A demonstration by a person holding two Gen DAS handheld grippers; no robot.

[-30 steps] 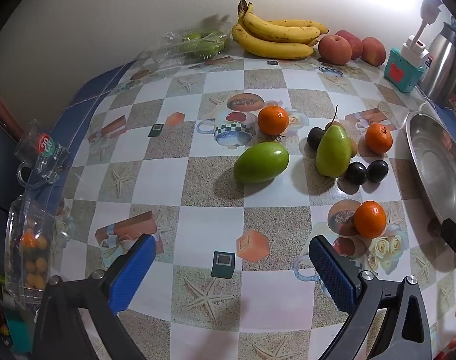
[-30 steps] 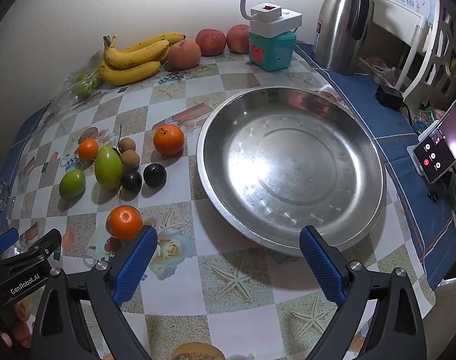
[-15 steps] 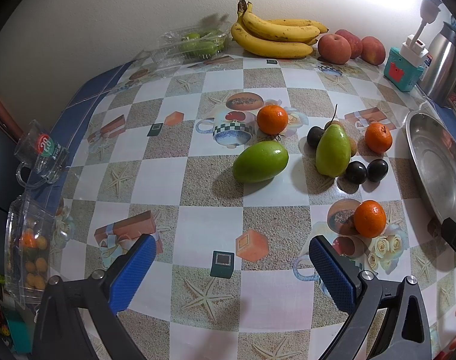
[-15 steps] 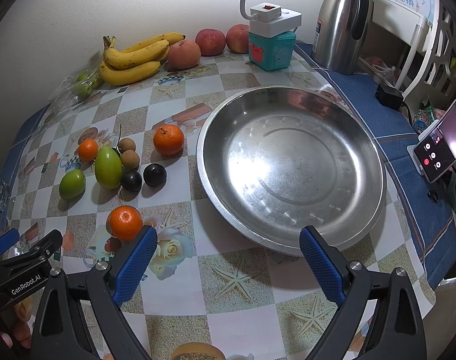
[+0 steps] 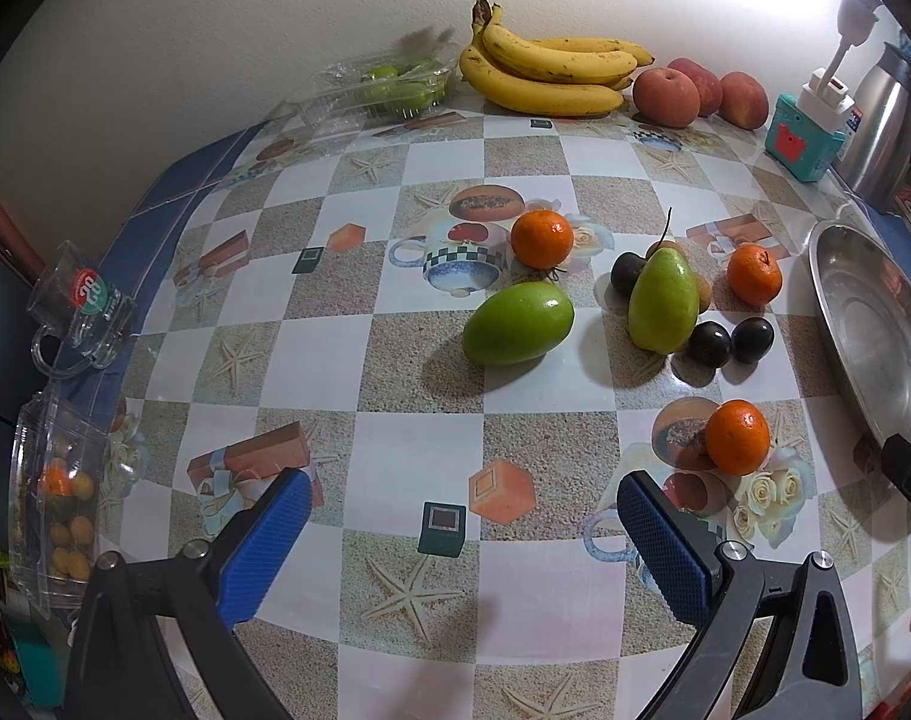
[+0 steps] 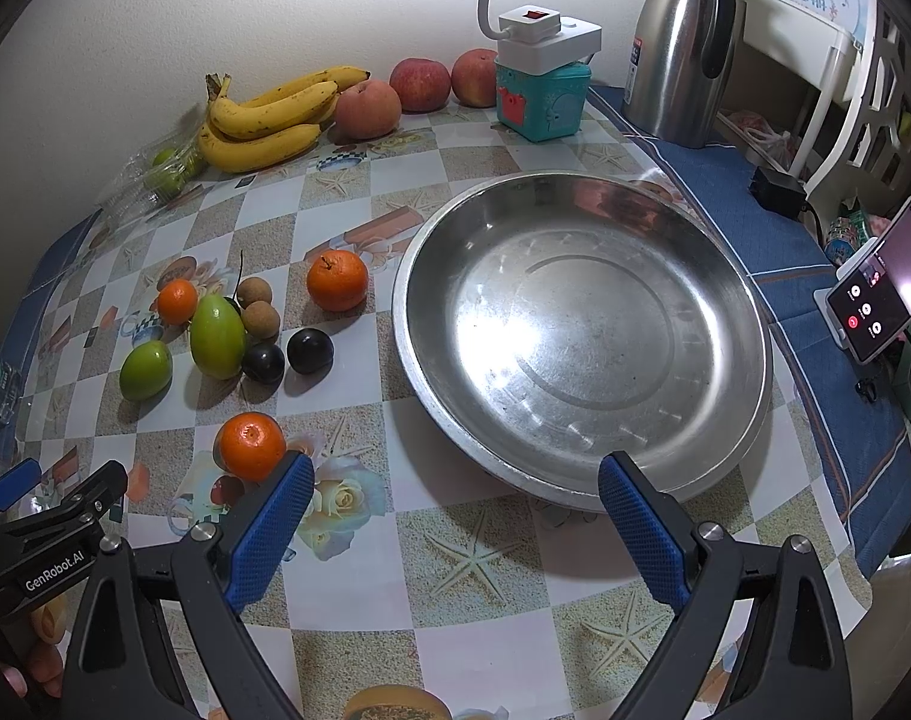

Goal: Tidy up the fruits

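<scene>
A big empty steel basin (image 6: 581,336) sits on the checked tablecloth, right of a loose fruit cluster. In the left wrist view the cluster holds two green mangoes (image 5: 518,323) (image 5: 663,299), three oranges (image 5: 541,239) (image 5: 754,274) (image 5: 737,437) and dark plums (image 5: 708,344). Small brown longans (image 6: 259,319) lie by the taller mango. Bananas (image 5: 551,75) and peaches (image 5: 665,97) rest against the back wall. My left gripper (image 5: 455,534) hangs open above the near table, short of the fruit. My right gripper (image 6: 455,510) is open in front of the basin's near rim, the nearest orange (image 6: 251,446) just by its left finger.
A teal box with a white switch unit (image 6: 542,93) and a steel thermos (image 6: 677,42) stand at the back right. A phone (image 6: 881,288) leans at the right edge. A glass mug (image 5: 80,312) and clear fruit boxes (image 5: 53,510) (image 5: 389,87) occupy the left side.
</scene>
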